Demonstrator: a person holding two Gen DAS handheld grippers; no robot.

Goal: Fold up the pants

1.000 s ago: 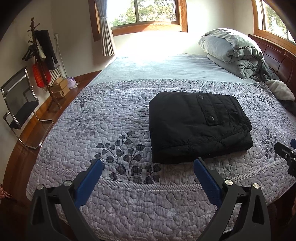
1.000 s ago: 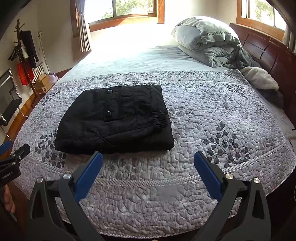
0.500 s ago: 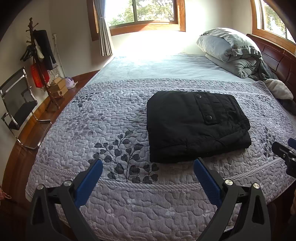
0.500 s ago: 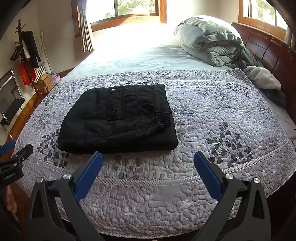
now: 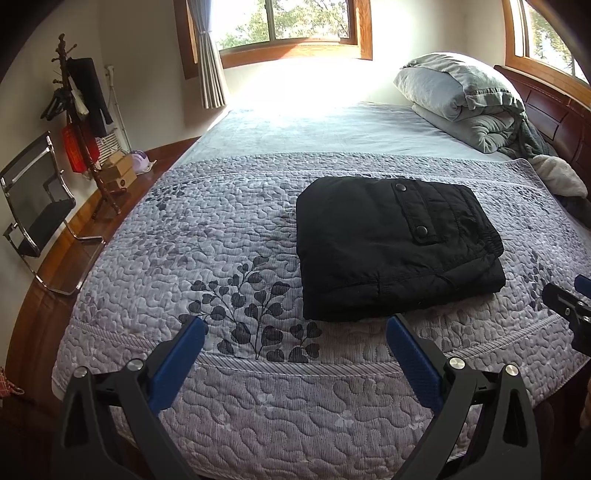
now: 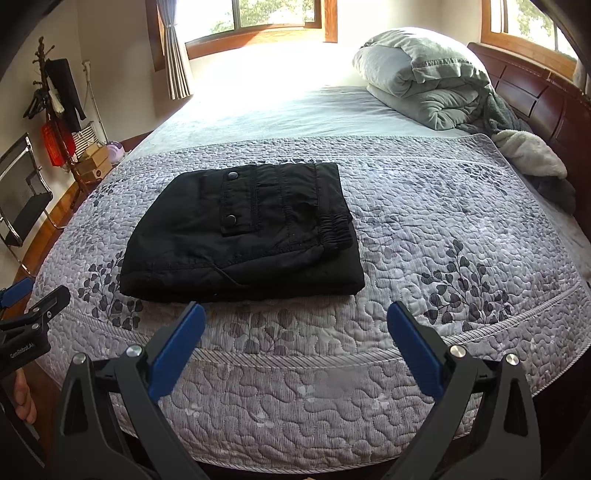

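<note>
Black pants (image 5: 391,247) lie folded into a neat rectangle on the quilt (image 5: 221,229), apparently finished. Left gripper (image 5: 295,347) and right gripper (image 6: 295,325) hover wide apart, empty, clear of the fabric.

Two wrist fisheyes at the near edge of the bed (image 5: 258,406), both looking along it toward the window (image 5: 291,22).

The left view sits to the left, low over the quilt's edge, with its own fingers (image 5: 184,350) wide at the bottom and the pants (image 5: 388,251) right of centre; the right gripper (image 5: 565,306) shows at its right border. The right view sits further right, so the pants (image 6: 240,236) fall left of centre, and the left gripper (image 6: 33,314) shows at its left border. Both share the quilt, pants, pillows (image 6: 417,74), headboard and chair (image 5: 33,199).
</note>
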